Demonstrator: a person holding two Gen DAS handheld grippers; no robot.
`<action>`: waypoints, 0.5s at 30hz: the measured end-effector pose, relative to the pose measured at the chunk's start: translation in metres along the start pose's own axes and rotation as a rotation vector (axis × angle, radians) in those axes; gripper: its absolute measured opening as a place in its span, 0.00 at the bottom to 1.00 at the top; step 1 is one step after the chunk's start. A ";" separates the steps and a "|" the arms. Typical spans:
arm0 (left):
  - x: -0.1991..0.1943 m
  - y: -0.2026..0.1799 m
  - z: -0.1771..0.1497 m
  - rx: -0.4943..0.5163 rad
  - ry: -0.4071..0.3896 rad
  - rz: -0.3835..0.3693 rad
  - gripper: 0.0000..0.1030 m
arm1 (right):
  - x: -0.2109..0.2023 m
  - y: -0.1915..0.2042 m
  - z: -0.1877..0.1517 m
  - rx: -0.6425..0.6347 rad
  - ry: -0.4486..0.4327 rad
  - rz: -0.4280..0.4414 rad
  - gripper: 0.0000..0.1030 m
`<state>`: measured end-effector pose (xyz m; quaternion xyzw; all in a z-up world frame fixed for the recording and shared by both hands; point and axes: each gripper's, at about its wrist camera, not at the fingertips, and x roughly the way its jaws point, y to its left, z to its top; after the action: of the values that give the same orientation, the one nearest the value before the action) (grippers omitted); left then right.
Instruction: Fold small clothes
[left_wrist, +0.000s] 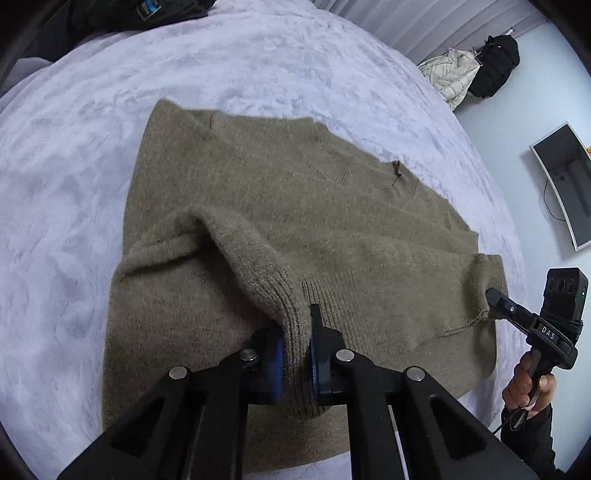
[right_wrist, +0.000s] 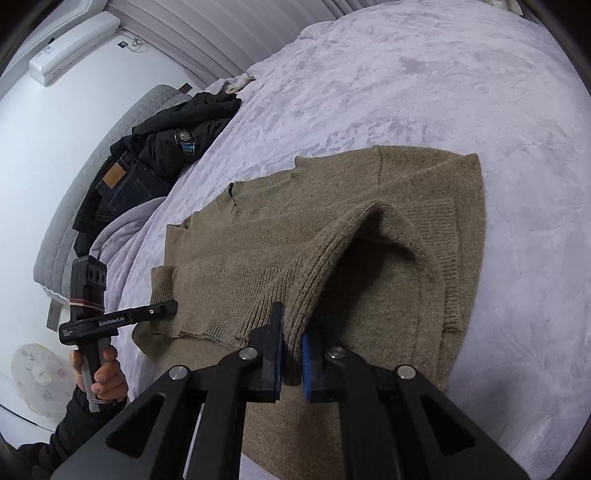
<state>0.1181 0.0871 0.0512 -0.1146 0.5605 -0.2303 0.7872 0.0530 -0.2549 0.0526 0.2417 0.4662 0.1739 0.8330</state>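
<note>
Sweater (left_wrist: 295, 206) lies flat on the bed (left_wrist: 74, 184), hem toward me, neckline (left_wrist: 397, 173) at 12–1 o'clock in the left view. Long axis runs away from me, hem to collar.

My left gripper (left_wrist: 296, 350) is clamped on a raised ridge of ribbed hem; fabric fills the gap between the blue pads (left_wrist: 277, 369). My right gripper (right_wrist: 291, 354) is likewise closed on ribbed hem, knit tenting up behind it toward 1 o'clock. In the left view the right gripper sits at 3 o'clock, tip at the hem's far corner; in the right view the left gripper shows at 9 o'clock, touching the opposite corner. So both grips are on the near edge, well apart, roughly level.

Judgement: the next move is to carry the hem toward 12, up to the collar. Both hands equally near; they need to travel parallel or the fold skews.

Both grippers point forward and slightly down, handles held low at the bed edge.
</note>
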 end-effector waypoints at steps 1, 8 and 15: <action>-0.007 -0.003 0.005 0.011 -0.026 -0.006 0.11 | -0.006 0.002 0.002 -0.007 -0.023 0.009 0.07; -0.018 -0.008 0.061 -0.009 -0.089 -0.027 0.11 | -0.027 0.007 0.041 0.035 -0.130 0.071 0.07; 0.031 0.009 0.117 -0.117 -0.049 0.002 0.12 | 0.015 -0.028 0.093 0.233 -0.158 0.062 0.07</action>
<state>0.2379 0.0704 0.0623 -0.1657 0.5538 -0.1936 0.7927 0.1420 -0.2926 0.0679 0.3642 0.4084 0.1247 0.8276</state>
